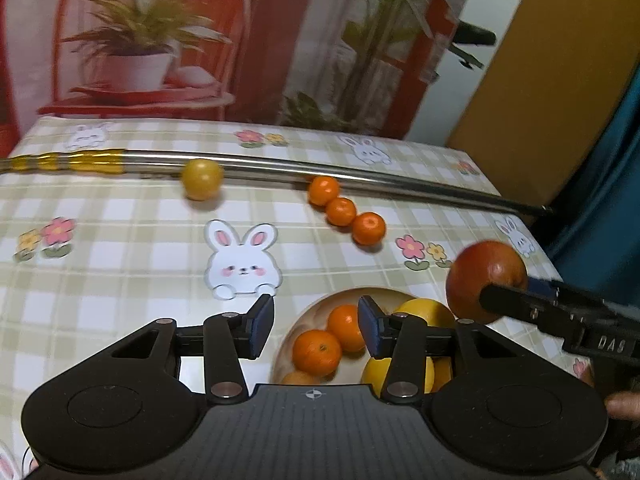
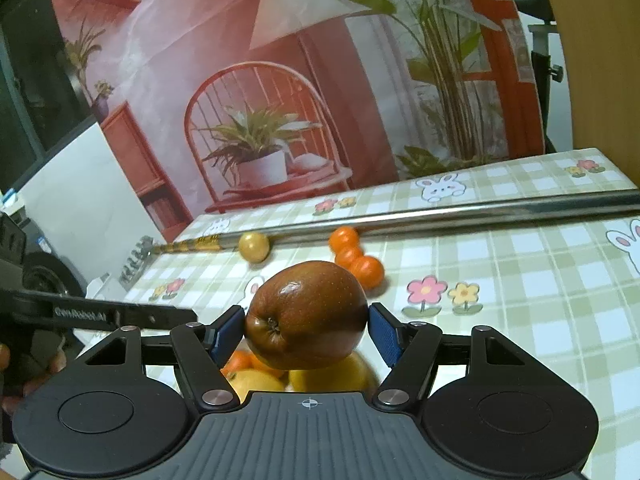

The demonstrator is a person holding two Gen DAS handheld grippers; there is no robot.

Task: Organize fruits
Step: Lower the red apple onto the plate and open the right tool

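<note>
Fruit is lying in two places on a table covered with a checked cloth showing rabbits and flowers. The right gripper is holding a red apple between its blue pads, with the jaws clamped on both sides of it, and the apple is hanging in the air above a wooden bowl near the front edge of the table. In the bowl, three small oranges and some yellow lemons are lying together. The left gripper is hovering just over the left part of the bowl with its jaws apart and nothing between them. Toward the far edge, three more oranges are sitting in a short row, touching one another, and the farthest one is lying against a long metal rod that is crossing the table from side to side. One yellow round fruit is resting alone beside the same rod, well to the left of the row. Behind the table a printed backdrop with a red chair and plants is standing.
</note>
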